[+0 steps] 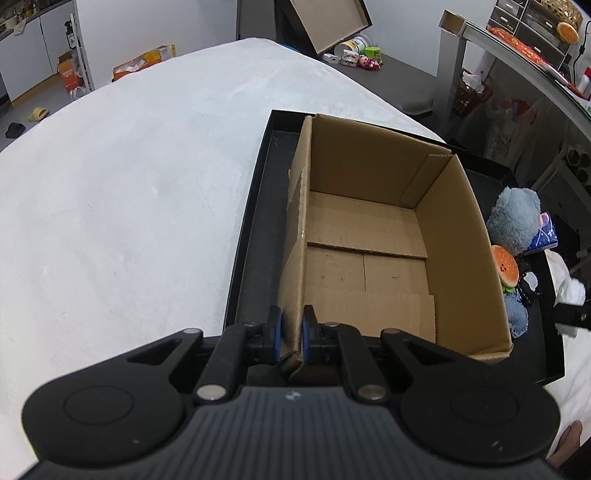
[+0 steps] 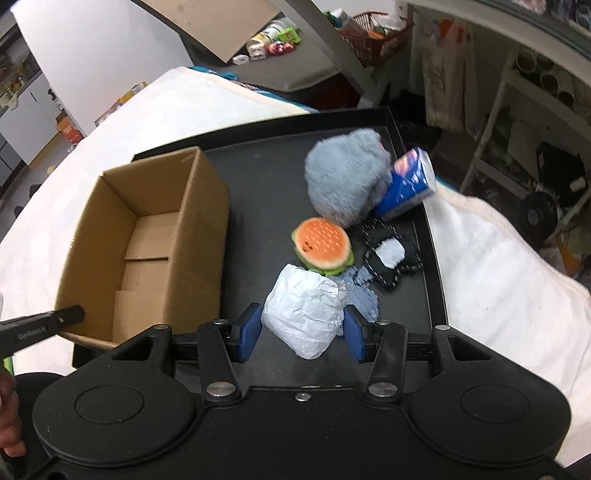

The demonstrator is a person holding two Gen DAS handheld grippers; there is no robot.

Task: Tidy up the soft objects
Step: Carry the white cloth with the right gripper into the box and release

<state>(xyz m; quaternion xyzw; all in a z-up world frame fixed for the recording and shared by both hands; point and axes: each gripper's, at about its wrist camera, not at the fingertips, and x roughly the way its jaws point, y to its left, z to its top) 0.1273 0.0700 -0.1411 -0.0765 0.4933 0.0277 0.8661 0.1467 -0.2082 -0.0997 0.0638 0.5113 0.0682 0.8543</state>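
An empty cardboard box (image 1: 369, 251) stands in a black tray (image 1: 255, 236) on a white bed. My left gripper (image 1: 291, 332) is shut on the box's near left wall. In the right wrist view the box (image 2: 147, 236) is at the left. My right gripper (image 2: 301, 330) is closed around a white crumpled soft bundle (image 2: 303, 314), both pads touching its sides. Beyond it lie a burger plush (image 2: 321, 245), a grey fluffy plush (image 2: 343, 181), a blue tissue pack (image 2: 406, 184), a black-and-white pouch (image 2: 391, 258) and a blue cloth (image 2: 364, 299).
The white bed cover (image 1: 129, 184) spreads left of the tray. The tray's rim (image 2: 436, 240) runs at the right. A shelf unit (image 2: 535, 110) and a red basket (image 2: 373, 33) stand beyond the bed. Boxes and toys lie on the floor (image 1: 354, 55).
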